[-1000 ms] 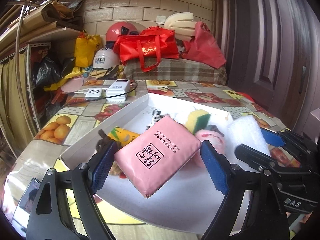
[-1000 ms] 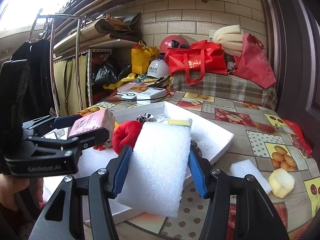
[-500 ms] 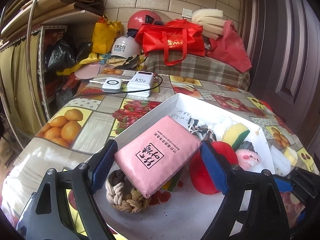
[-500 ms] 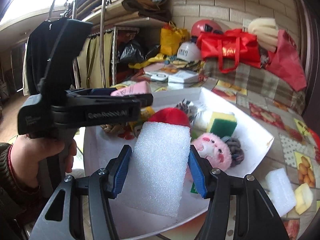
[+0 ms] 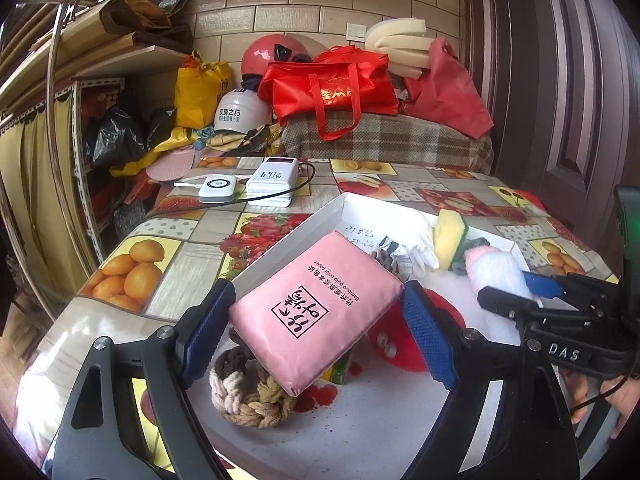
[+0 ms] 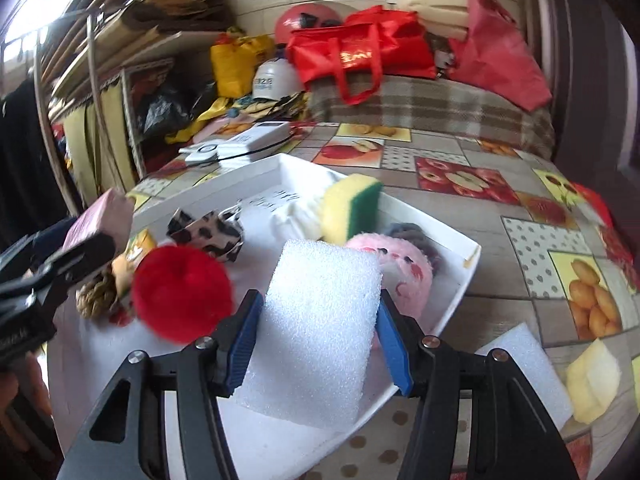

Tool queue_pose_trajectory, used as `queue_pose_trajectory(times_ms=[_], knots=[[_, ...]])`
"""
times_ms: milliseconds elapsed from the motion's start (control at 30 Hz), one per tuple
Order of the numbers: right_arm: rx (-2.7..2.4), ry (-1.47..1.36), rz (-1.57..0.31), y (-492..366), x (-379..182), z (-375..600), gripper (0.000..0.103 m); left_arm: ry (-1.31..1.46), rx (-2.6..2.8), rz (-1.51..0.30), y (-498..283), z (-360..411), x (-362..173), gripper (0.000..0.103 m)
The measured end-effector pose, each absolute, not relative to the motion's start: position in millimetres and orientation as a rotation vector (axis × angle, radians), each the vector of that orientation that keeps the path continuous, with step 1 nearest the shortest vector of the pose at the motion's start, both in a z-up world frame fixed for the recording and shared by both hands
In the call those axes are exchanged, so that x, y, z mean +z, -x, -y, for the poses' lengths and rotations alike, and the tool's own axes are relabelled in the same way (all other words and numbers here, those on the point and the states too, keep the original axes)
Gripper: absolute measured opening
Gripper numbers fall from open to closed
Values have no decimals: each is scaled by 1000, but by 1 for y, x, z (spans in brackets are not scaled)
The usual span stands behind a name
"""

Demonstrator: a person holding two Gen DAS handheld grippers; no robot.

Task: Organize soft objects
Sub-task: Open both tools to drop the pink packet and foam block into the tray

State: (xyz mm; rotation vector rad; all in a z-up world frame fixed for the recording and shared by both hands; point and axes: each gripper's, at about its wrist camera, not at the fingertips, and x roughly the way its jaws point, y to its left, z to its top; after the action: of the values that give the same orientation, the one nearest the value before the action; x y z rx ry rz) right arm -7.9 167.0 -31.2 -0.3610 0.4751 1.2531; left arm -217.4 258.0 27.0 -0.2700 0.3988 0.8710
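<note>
Foam block point(image 6: 320, 332) shifted over tray point(image 6: 460, 280) (right gripper point(image 6: 318, 338) clamping)

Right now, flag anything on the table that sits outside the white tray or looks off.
Two soft pieces lie outside the white tray, on the tablecloth beside its right edge: a white foam block and a pale yellow sponge chunk. There is also a reddish stain on the tray floor beside the rope knot.

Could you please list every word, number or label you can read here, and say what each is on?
"Bamboo pulp color paper": pink tissue pack, upside down, beside boxed Chinese characters.
"120": white power bank.
"DAS": right gripper body.
Red bag lettering, white helmet characters, tray handwriting: unreadable.
</note>
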Motion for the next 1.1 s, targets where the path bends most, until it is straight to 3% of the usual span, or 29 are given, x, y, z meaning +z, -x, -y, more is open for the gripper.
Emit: queue_pose_trajectory(times_ms=[200, 800, 867, 933, 967, 1100], knots=[[1309, 348, -327, 39, -23, -147, 56, 279, 864, -390, 213, -261, 27, 86], [1320, 305, -320, 49, -22, -145, 57, 206, 882, -369, 209, -249, 31, 86], [1322, 312, -316, 50, -22, -146, 61, 208, 892, -368, 209, -250, 31, 88], [1309, 322, -314, 52, -22, -146, 88, 210, 915, -362, 211, -250, 31, 93], [1302, 324, -313, 52, -22, -146, 89, 211, 921, -357, 212, -250, 31, 99], [1292, 317, -304, 51, -22, -144, 95, 203, 936, -330, 216, -247, 32, 99]])
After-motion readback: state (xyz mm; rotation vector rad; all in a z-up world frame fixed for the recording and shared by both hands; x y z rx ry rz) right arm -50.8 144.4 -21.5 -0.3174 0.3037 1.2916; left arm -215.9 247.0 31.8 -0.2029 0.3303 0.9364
